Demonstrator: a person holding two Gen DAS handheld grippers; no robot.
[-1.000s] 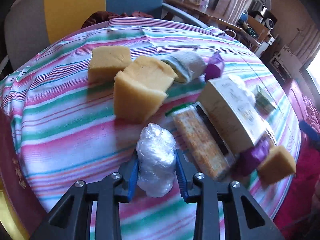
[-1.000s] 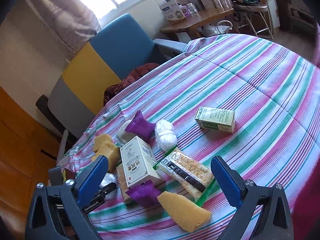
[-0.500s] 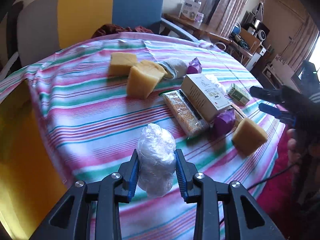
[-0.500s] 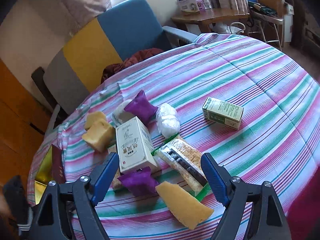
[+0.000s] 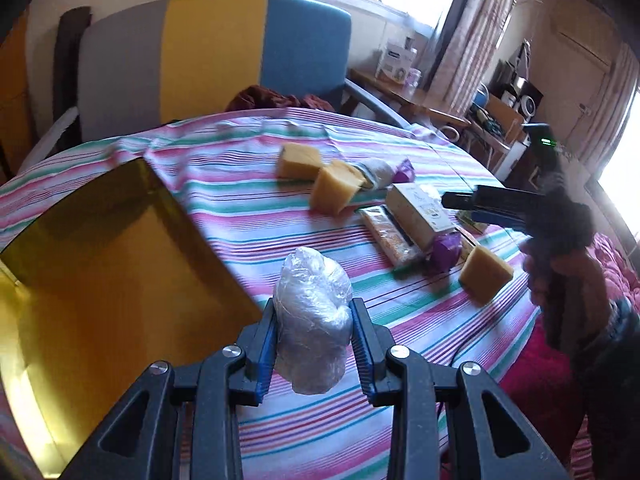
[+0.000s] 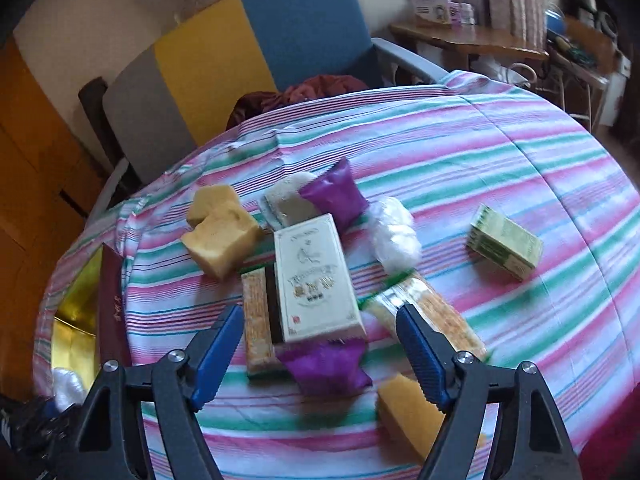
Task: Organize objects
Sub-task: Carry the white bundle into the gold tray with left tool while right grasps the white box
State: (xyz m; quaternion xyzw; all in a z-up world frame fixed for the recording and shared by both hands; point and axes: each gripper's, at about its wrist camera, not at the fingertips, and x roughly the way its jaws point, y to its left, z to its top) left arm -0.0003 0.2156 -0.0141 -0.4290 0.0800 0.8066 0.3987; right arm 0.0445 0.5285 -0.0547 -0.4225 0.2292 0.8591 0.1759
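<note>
One yellow sponge (image 6: 408,410) behind right fingers (image 6: 420,354)

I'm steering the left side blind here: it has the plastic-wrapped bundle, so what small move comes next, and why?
Probably carry it a little further left and lower it over the gold-lined box. The left gripper is shut on the plastic-wrapped bundle, which hangs just past the box's right edge, above the striped tablecloth. The right gripper is open and holds nothing.
</note>
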